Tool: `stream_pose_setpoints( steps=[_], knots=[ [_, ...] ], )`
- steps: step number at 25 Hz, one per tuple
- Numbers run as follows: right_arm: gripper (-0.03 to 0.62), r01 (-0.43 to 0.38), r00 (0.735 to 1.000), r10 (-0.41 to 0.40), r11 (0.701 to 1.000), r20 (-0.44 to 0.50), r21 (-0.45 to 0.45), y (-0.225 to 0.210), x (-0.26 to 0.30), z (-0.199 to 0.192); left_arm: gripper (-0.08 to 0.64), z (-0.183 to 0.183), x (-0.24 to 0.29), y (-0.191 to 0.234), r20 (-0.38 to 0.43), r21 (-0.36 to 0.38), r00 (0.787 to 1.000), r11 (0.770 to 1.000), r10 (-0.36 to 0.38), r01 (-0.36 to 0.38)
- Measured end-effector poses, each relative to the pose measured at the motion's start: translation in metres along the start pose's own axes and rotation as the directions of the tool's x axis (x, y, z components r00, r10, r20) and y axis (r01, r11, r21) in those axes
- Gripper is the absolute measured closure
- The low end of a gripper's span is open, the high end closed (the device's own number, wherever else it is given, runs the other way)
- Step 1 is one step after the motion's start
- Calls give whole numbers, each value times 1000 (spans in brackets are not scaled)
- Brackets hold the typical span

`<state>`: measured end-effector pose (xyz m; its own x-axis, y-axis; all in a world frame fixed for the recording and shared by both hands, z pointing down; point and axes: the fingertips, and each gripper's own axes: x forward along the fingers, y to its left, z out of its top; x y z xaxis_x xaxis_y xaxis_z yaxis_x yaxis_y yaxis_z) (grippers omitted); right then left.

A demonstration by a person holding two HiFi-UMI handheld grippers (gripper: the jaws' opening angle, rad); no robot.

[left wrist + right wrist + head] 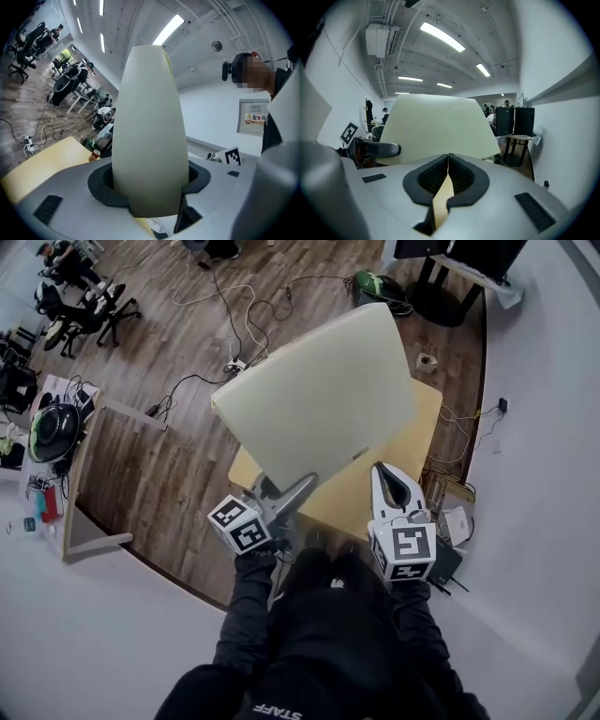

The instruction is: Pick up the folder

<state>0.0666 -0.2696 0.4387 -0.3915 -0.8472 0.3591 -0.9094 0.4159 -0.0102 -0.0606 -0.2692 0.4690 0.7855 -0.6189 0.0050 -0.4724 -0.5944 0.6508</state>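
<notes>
Where the folder is hanging: the pale cream folder point(319, 395) is sitting clear of the yellow table point(417, 442), tilted, with its broad face turned toward the head view and its far corner reaching out over the wooden floor point(178, 324).
Left gripper: the left gripper point(298, 489) is clamping the folder's near edge close to its left corner. In the left gripper view its jaws are standing apart only as far as the bulging folder point(150, 122) is forcing them, pads pressing on both faces.
Right gripper: the right gripper point(382, 474) is carrying nothing. Its own view is showing the two ribbed pads point(461, 176) meeting in one seam, with nothing between them.
Long axis: the folder's longer side is running across the head view from lower left to upper right, away from the clamped corner.
Relation that matters: from the right gripper's closed jaws point(448, 176) the folder point(440, 131) is lying ahead and slightly above, near but apart.
Nearer hand: the left one is already gripping, while the right one is hovering just beside the near edge's free end.
Judgement: the pick-up is looking essentially achieved. One corner is bearing the whole sheet, so it is likely to sag or swing unless the right jaws are opening onto that near edge.
</notes>
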Motion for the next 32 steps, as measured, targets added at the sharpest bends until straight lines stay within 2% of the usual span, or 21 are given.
stream_pose_setpoints(
  steps=[10,19,23,32],
  knots=[
    [568,42,979,-30,998,203,-57,-19,-34,81,268,66,5,-64,96,192,994,981,-42,23],
    [568,75,951,-57,996,304,-46,-23,-67,136,268,94,2,-109,143,304,988,953,-59,13],
    [568,76,941,-58,996,332,-42,-21,-74,149,268,103,0,-121,164,334,984,943,-65,6],
    [569,61,933,-38,997,359,-51,-15,-79,158,268,113,-9,-128,204,349,977,937,-59,-16]
  ],
)
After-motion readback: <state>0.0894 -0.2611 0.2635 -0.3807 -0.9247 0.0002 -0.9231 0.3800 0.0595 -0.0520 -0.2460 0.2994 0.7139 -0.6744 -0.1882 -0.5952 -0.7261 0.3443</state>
